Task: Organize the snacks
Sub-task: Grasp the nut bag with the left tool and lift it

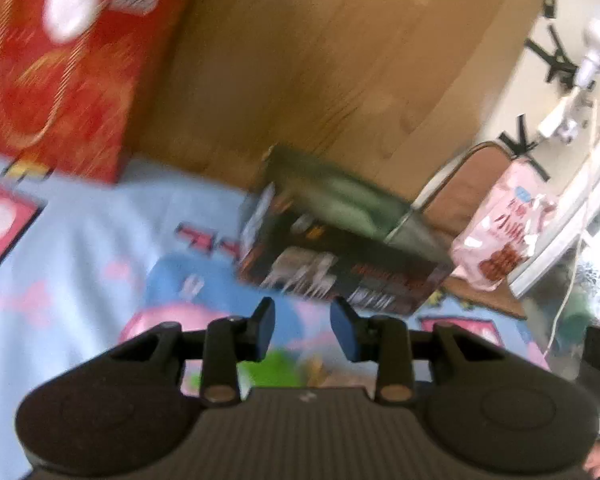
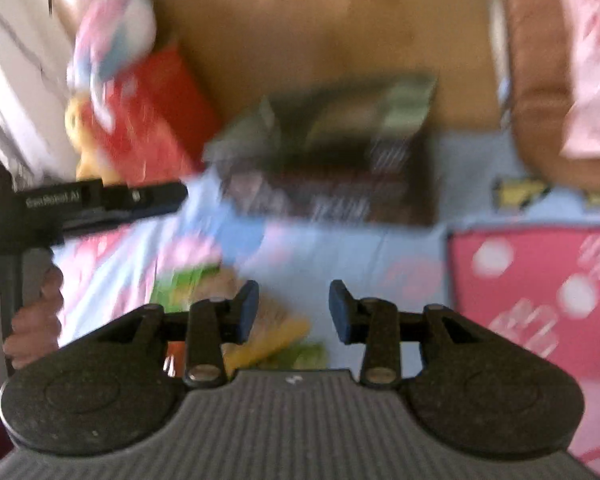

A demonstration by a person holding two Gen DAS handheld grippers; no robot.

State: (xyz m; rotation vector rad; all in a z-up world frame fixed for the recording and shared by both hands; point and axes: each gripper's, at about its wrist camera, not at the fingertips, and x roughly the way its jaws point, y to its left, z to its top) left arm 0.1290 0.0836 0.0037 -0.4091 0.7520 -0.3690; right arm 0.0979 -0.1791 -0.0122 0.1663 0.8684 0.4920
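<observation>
Both grippers (image 1: 302, 330) (image 2: 293, 312) seemingly empty near dark box (image 1: 340, 256).

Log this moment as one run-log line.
left gripper: open, empty | right gripper: open, empty | dark box: on cartoon sheet, ahead, untouched | frames blurred

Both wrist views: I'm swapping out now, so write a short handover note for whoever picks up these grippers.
Left gripper: fingers a little apart, holding nothing.
Right gripper: open, empty.
Dark snack box lies on the patterned sheet ahead of both grippers, against the wooden board. Red box leans at the left; pink snack bag sits at the right by the chair. A green-yellow packet lies under the right gripper.
Done: cannot tell, views blurred.
Left: probably the dark box next, then the loose packets.
</observation>
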